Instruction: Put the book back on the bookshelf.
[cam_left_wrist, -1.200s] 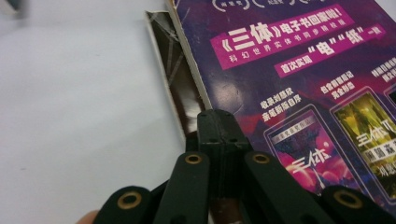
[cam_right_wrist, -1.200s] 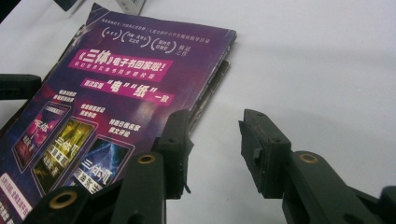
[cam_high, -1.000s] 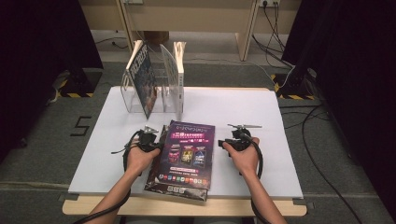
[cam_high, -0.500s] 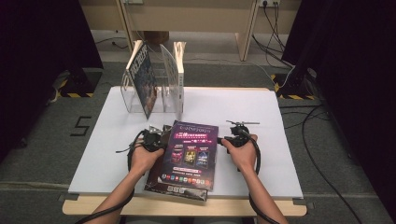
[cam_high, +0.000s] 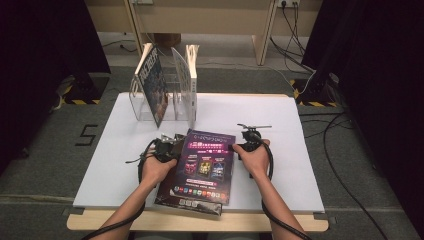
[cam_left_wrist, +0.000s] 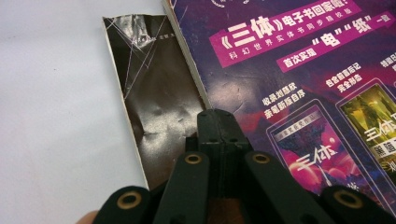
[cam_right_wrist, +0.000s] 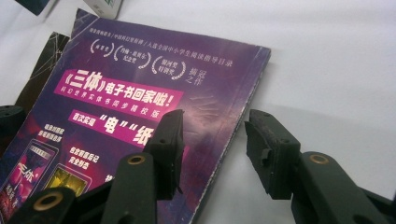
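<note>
Two grippers at frame centre: left gripper (cam_high: 167, 148) jaws fully closed at the purple book's (cam_high: 205, 165) left edge, grip unclear; right gripper (cam_high: 239, 147) just opening, jaws straddling its right edge, not pressing. White board (cam_high: 120, 150), rack (cam_high: 165, 92) upper left, grey floor (cam_high: 45, 145).

We are seeing the right tool (cam_high: 239, 146) spreading its jaws wider than a second ago; in the right gripper view they are now standing either side of the purple magazine (cam_right_wrist: 154, 107)'s edge, pads not pressing on it. We are also seeing the magazine lying slightly more askew over the dark one (cam_high: 186, 202) beneath it, its top edge swung a little towards the right hand (cam_high: 256, 159).
</note>
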